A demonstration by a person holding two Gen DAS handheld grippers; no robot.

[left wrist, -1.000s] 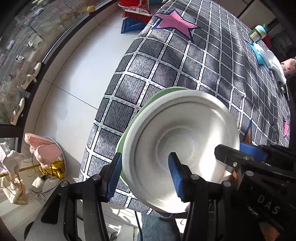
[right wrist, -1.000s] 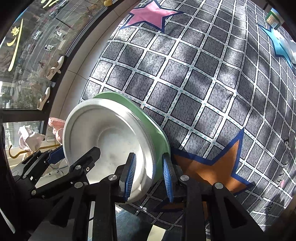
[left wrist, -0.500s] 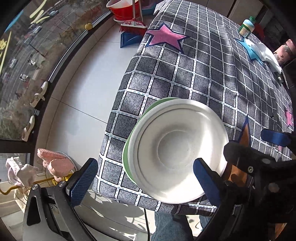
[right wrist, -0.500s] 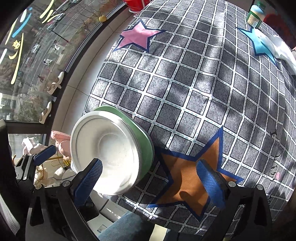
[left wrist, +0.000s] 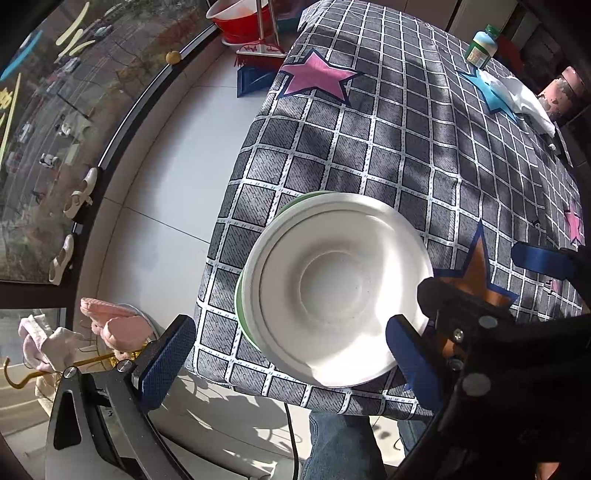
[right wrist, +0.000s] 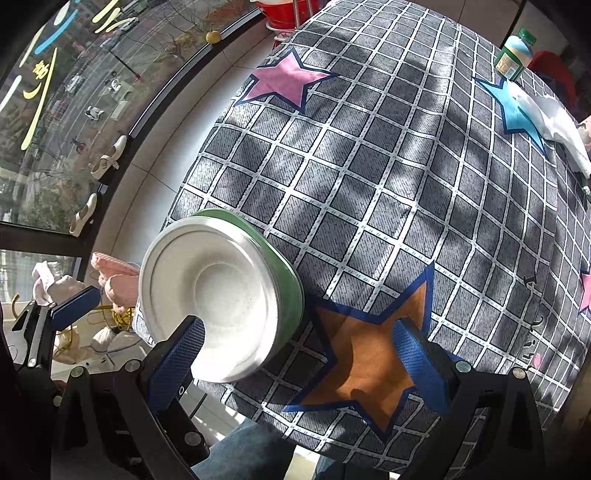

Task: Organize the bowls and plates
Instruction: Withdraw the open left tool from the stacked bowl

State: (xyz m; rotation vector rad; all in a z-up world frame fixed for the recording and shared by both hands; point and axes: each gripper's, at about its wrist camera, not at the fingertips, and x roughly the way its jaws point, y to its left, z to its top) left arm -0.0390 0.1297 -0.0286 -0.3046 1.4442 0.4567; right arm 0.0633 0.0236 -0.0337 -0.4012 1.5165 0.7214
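A white plate [left wrist: 341, 291] sits stacked on a green bowl [right wrist: 291, 291], whose rim peeks out from under it, near the edge of a table covered with a grey checked cloth [left wrist: 406, 155]. In the left wrist view the stack lies at the centre of the frame, with the left gripper [left wrist: 291, 354] below it at about 6 o'clock; its blue-padded fingers [left wrist: 164, 360] are spread wide apart, one at 8 o'clock off the table edge and the other at 4 o'clock by the plate's rim, gripping nothing. In the right wrist view the stack is at 9 o'clock from centre, and the right gripper [right wrist: 299, 360] is also spread wide with nothing between its pads, one finger in front of the plate's lower rim and the other over an orange star [right wrist: 373, 354] on the cloth. At the far side of the table, toward 1 o'clock, stand a green-capped bottle [left wrist: 480, 46] and a white cloth [left wrist: 524, 99]. A red basin [left wrist: 240, 18] rests on the floor at 11 o'clock.
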